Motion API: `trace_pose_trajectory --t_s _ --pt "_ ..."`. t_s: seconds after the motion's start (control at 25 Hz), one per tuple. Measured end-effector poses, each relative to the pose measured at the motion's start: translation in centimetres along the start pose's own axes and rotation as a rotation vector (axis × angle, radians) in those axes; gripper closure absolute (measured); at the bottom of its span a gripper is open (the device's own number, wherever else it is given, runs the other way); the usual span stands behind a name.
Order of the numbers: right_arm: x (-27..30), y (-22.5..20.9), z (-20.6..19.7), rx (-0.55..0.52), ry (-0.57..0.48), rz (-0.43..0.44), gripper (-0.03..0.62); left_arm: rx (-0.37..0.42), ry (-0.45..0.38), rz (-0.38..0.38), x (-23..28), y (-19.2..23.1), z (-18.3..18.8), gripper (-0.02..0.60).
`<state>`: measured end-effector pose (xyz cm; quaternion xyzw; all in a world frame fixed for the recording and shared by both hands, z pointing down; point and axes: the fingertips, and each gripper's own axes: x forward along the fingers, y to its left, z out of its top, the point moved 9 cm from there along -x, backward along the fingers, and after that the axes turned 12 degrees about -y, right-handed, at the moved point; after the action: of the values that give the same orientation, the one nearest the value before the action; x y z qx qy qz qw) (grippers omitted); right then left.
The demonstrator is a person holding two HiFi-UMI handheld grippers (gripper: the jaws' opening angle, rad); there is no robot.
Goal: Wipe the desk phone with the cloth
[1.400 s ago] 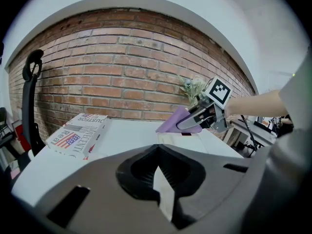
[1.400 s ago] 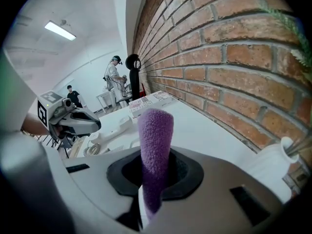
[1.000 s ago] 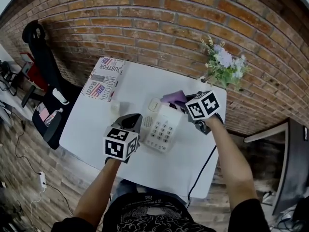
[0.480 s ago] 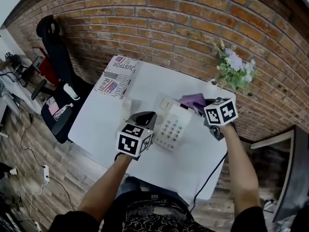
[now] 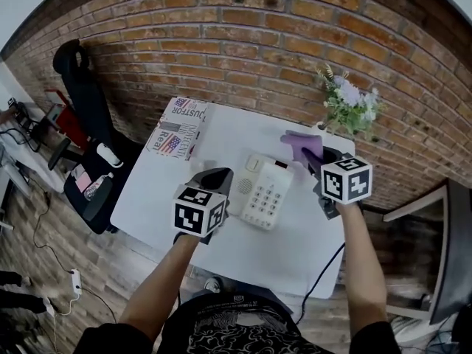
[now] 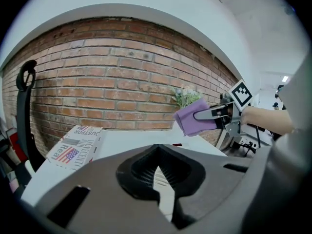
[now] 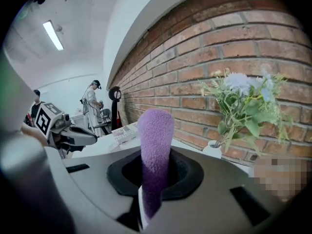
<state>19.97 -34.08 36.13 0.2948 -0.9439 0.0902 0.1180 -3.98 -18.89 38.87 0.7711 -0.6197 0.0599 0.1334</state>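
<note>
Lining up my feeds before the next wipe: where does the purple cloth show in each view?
Head view: purple cloth up and right of the desk phone, held by the right gripper.
Left gripper view: purple cloth right of centre, at mid-height.
Right gripper view: purple cloth in the centre, upright between the tongs.
Shared landmark: the flowers, in all three views.

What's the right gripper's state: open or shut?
Shut. In its own view the right gripper pinches the purple cloth upright between its jaws; the left gripper view shows the cloth held in the air.
</note>
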Motion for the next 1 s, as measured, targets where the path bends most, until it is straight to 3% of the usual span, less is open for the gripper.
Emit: trace_pose_trajectory --t_s 0.6,1.0 --pt "-6.2 9.8 1.5 -0.019 -0.157 -0.182 0.551 0.045 -0.051 -0.065 -6.4 3.2 1.3 0.580" --pt "-9.1 17.1 0.2 -0.004 -0.240 -0.266 0.551 0.071 -0.106 -0.102 -10.9 4.7 1.7 0.580"
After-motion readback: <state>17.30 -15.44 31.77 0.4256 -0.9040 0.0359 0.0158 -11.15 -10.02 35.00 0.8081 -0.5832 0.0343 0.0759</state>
